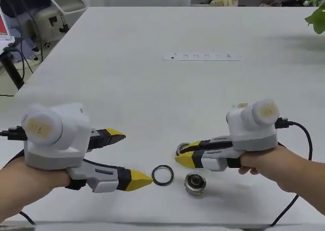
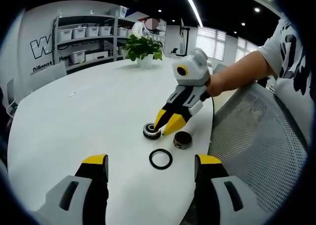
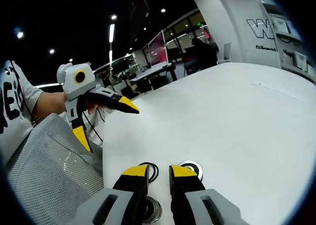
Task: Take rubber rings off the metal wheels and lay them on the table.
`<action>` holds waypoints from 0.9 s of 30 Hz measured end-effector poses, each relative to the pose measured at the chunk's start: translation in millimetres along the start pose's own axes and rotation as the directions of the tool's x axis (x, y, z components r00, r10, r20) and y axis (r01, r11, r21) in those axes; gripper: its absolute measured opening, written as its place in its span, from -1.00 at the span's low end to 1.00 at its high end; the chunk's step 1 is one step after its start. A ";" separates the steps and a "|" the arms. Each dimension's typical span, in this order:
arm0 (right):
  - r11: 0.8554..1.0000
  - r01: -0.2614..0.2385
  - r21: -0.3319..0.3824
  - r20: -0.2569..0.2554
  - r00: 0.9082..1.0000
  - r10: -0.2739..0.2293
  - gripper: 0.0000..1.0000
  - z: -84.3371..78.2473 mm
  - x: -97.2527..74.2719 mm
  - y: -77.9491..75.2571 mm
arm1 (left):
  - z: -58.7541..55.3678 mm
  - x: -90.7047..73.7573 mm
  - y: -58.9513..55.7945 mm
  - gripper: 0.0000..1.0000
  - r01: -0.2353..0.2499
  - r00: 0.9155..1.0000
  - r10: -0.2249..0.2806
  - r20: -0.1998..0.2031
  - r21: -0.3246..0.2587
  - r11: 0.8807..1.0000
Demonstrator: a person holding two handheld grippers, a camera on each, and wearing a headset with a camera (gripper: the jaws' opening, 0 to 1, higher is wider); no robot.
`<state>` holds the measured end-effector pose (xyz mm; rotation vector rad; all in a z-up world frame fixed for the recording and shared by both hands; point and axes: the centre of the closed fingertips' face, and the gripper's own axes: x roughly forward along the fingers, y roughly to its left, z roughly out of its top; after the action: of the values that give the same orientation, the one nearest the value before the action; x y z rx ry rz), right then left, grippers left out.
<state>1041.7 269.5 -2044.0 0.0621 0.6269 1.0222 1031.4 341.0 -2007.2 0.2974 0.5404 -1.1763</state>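
In the head view the left gripper (image 1: 127, 157) has its jaws spread wide and holds nothing. One rubber ring (image 1: 154, 174) lies flat on the counter (image 1: 152, 89) just past its nearer jaw tip. The right gripper (image 1: 179, 159) points in from the other side with its jaws drawn almost together. A bare wheel (image 1: 195, 183) of plain metal stands just beside and below that gripper's tips. A second wheel (image 1: 181, 150) sits right at the tips, partly hidden behind them. In the left gripper view the loose ring lies just ahead of that gripper's own spread jaws, between them and the right gripper, and touches neither. The right gripper's yellow tips rest at the edge of the second wheel, whose rim looks dark, and the bare wheel is close beside it. In the right gripper view its two jaws stand a narrow gap apart with nothing visibly caught between them. The second wheel is just beyond one tip, the loose ring just beyond the other, and the bare wheel is low between the jaws. By this showing the task is about half done: one ring is off and already laid down. The second wheel seems to wear its ring yet, and that is what remains. Whether the tips already grip its rubber I cannot tell.
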 end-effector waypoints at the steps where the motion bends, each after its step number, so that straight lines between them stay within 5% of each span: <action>1: 1.000 0.003 0.001 0.003 1.000 -0.003 -0.73 0.6 -0.7 -1.0 | 0.7 0.7 0.7 0.37 0.001 1.000 -0.001 0.000 -0.001 1.000; 27: 0.993 0.117 0.004 0.047 0.992 -0.117 -0.63 5.1 -23.0 -38.1 | 21.7 37.1 16.5 0.30 0.041 0.999 -0.041 -0.011 0.013 0.999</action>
<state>1065.5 231.7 -2041.9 0.0495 0.5813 0.9043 1062.3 307.1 -2010.2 0.3051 0.5509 -1.2187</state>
